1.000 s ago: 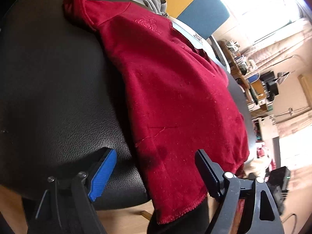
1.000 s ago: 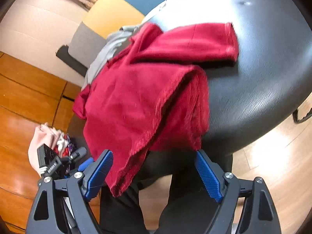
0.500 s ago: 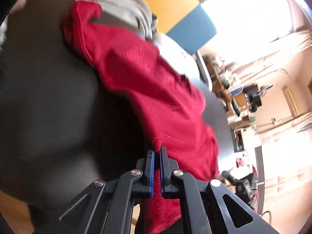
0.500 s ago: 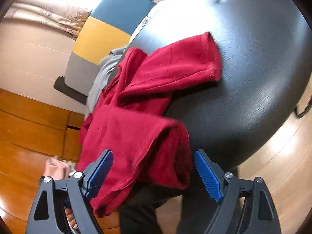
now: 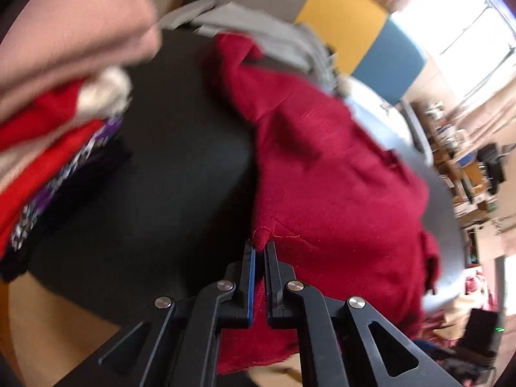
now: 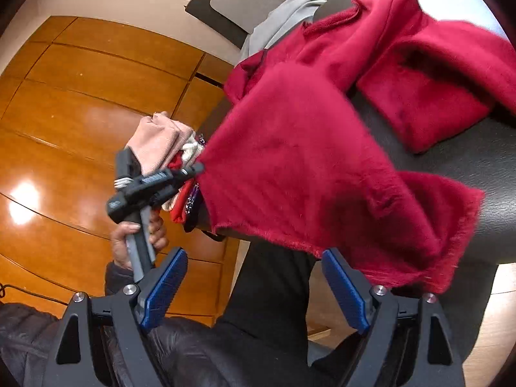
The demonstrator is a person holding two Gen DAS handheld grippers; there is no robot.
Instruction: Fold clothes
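since 1 s ago the left gripper (image 5: 260, 251) has clamped a pinch of the red garment (image 5: 338, 187) near the black table (image 5: 180, 174) edge; right gripper (image 6: 253, 285) gapes empty; only its view shows the left hand (image 6: 135, 238)

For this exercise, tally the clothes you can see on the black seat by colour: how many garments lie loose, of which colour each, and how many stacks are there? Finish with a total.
Dark red garment, pinched at its edge by the left gripper: 1
Grey garment, behind it: 1
Mixed-colour stack of clothes: 1
Total: 3
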